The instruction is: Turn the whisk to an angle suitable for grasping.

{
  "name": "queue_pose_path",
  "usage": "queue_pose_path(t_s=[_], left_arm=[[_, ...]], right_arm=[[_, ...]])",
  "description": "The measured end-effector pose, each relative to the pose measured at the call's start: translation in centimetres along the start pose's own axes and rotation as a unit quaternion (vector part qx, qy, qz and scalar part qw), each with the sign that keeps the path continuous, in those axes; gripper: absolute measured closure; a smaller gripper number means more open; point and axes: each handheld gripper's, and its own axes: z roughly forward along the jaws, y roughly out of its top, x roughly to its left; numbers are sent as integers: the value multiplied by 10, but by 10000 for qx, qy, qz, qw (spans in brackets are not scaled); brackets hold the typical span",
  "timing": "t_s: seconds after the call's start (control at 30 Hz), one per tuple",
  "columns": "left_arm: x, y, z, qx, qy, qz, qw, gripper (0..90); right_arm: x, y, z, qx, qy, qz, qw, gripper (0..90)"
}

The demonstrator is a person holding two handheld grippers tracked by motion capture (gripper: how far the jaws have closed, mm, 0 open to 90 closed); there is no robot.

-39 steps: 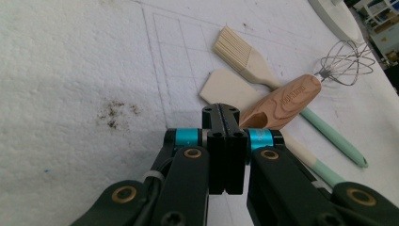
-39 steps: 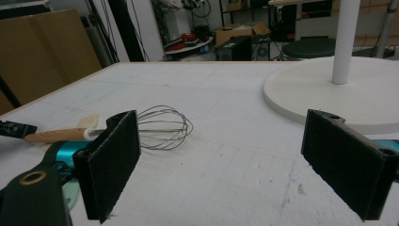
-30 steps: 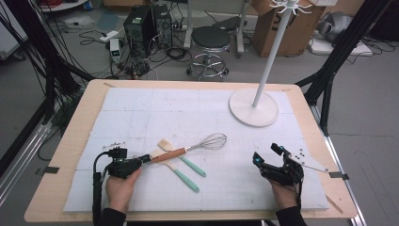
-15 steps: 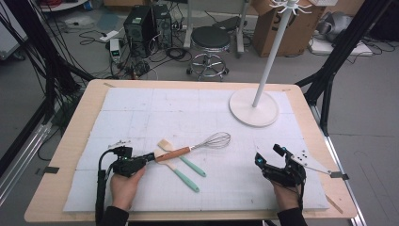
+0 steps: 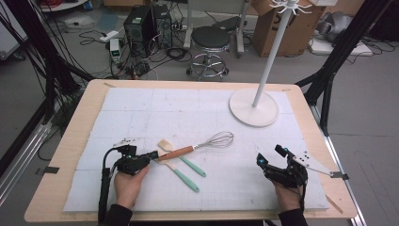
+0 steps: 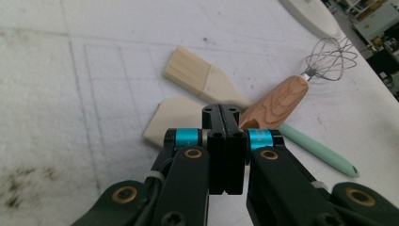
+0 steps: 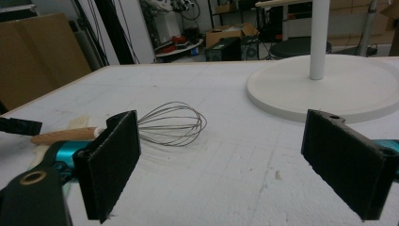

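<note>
While my left gripper [image 6: 225, 110] sits pinched shut against the whisk [image 5: 200, 147], its wooden handle and wire loops lie mid-tabletop across a brush [image 5: 165, 146]; my right gripper [image 7: 226, 160] gapes empty near the front edge.

Even, soft indoor light; faint shadows; close fingers slightly blurred.

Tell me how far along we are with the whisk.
Nothing looks done: the whisk lies flat across the brush and spatula. In hand: the left tongs, shut, sit at its wooden handle end. Left: gripping and lifting it; the right tongs wait open.
</note>
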Motion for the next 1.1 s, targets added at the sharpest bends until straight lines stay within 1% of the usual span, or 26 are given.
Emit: queue_pose_path(t_s=[0.03, 0.13, 0.2, 0.23, 0.3, 0.4, 0.47, 0.53, 0.63, 0.7, 0.77, 0.83, 0.97, 1.1], left_arm=[[0, 0, 0, 0, 0, 0, 10000, 900], [0, 4, -3, -109, 69, 104, 9999, 900], [0, 6, -4, -122, 85, 126, 9998, 900], [0, 7, -5, -124, 105, 175, 9997, 900], [-3, 7, -4, -95, 116, 286, 9995, 900], [-6, 6, -3, -5, 157, 330, 9993, 900], [-8, 6, -5, 59, 228, 422, 9988, 900], [-9, 5, -8, 74, 253, 464, 9986, 900], [-11, 5, -10, 111, 228, 466, 9986, 900], [-12, 3, -7, 136, 196, 475, 9986, 900], [-14, 0, -4, 194, 213, 472, 9985, 900], [-14, -2, -2, 188, 185, 433, 9987, 900], [-15, -2, -1, 187, 180, 439, 9987, 900], [-14, -2, 2, 147, 82, 358, 9992, 900]], right_arm=[[0, 0, 0, -11, -20, 6, 10000, 116], [0, 0, -2, -10, -19, 21, 10000, 116], [-1, 0, -3, -11, -36, 33, 10000, 116], [-2, 0, -3, -12, -45, 26, 10000, 116], [-2, -1, -4, -8, -67, 40, 10000, 116], [-2, -1, -5, -7, -69, 34, 10000, 116], [-2, 0, -6, -18, -83, 17, 10000, 116], [-3, -1, -6, -17, -92, 28, 10000, 116], [-3, -1, -6, -5, -92, 22, 10000, 116], [-2, -1, -6, -2, -84, 24, 10000, 116], [-2, -1, -6, -8, -77, 7, 10000, 116], [-2, -1, -6, -17, -91, 16, 10000, 116], [-3, -1, -6, -15, -91, 22, 10000, 116], [-3, -1, -6, -21, -85, 11, 10000, 116]])
